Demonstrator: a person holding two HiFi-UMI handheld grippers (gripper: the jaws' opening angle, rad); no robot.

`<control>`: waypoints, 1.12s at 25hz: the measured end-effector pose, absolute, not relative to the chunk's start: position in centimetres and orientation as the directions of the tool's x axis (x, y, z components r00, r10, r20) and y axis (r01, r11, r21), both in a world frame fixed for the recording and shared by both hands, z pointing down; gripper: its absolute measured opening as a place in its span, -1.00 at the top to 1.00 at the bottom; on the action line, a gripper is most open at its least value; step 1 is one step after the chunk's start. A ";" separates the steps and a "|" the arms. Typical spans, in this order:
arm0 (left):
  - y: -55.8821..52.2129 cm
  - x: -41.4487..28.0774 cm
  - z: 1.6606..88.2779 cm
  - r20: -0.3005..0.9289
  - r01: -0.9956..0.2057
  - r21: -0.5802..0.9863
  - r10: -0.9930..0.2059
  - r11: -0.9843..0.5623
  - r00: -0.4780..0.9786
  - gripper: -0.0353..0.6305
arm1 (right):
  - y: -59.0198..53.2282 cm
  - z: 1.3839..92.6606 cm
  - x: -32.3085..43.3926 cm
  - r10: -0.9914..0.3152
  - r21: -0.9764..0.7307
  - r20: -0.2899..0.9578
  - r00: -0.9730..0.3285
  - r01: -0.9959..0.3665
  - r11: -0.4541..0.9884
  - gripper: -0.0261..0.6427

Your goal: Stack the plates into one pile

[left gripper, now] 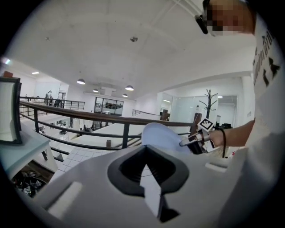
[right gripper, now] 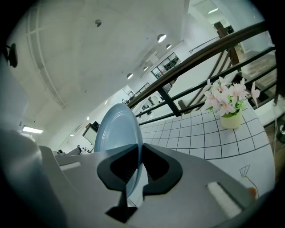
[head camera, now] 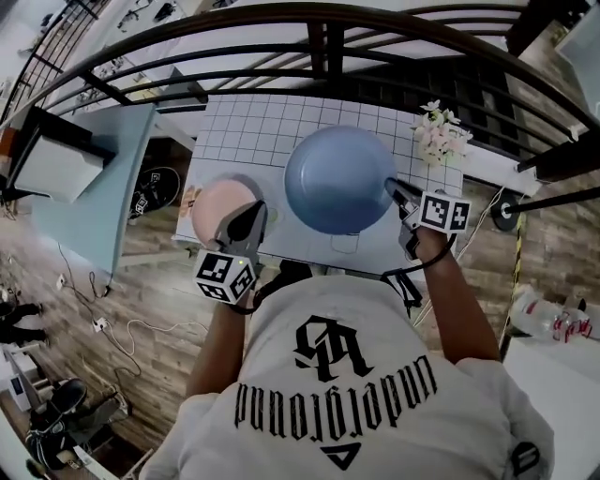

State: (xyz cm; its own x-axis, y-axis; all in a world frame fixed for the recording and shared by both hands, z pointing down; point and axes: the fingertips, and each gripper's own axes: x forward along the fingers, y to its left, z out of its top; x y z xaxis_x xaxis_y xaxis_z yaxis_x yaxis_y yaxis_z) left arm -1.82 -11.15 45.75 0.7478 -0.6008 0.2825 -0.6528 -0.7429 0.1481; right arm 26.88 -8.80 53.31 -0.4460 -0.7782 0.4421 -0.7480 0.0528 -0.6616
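A large blue plate (head camera: 337,178) hangs tilted above the white tiled table (head camera: 244,131). My right gripper (head camera: 392,187) is shut on its right rim. In the right gripper view the blue plate (right gripper: 116,129) stands on edge between the jaws of that gripper (right gripper: 133,178). A pink plate (head camera: 217,208) lies flat on the table's near left part. My left gripper (head camera: 246,217) hovers at its right edge with its fingers apart. The left gripper (left gripper: 149,178) shows only pale table through its gap, and farther off I see the blue plate (left gripper: 162,138) and the right gripper (left gripper: 187,142).
A pot of pale flowers (head camera: 439,131) stands at the table's far right corner, and it is also in the right gripper view (right gripper: 227,100). A dark curved railing (head camera: 328,19) runs behind the table. A light blue desk (head camera: 94,178) sits to the left.
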 end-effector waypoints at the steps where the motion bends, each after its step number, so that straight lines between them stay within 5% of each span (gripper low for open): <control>1: -10.8 -2.4 45.6 0.285 -0.661 0.139 -0.609 -0.737 0.740 0.75 | -8.8 53.4 26.6 -0.775 -0.665 0.441 -0.452 -0.745 0.057 0.85; 17: -7.0 -18.4 45.0 0.277 -0.814 0.154 -0.766 -0.560 0.580 0.75 | -11.8 52.9 11.1 -0.667 -0.674 0.433 -0.607 -0.709 0.207 0.84; 28: -4.8 -30.7 45.3 0.281 -0.794 0.170 -0.744 -0.583 0.607 0.75 | -10.4 52.7 -1.7 -0.657 -0.667 0.454 -0.602 -0.719 0.197 0.84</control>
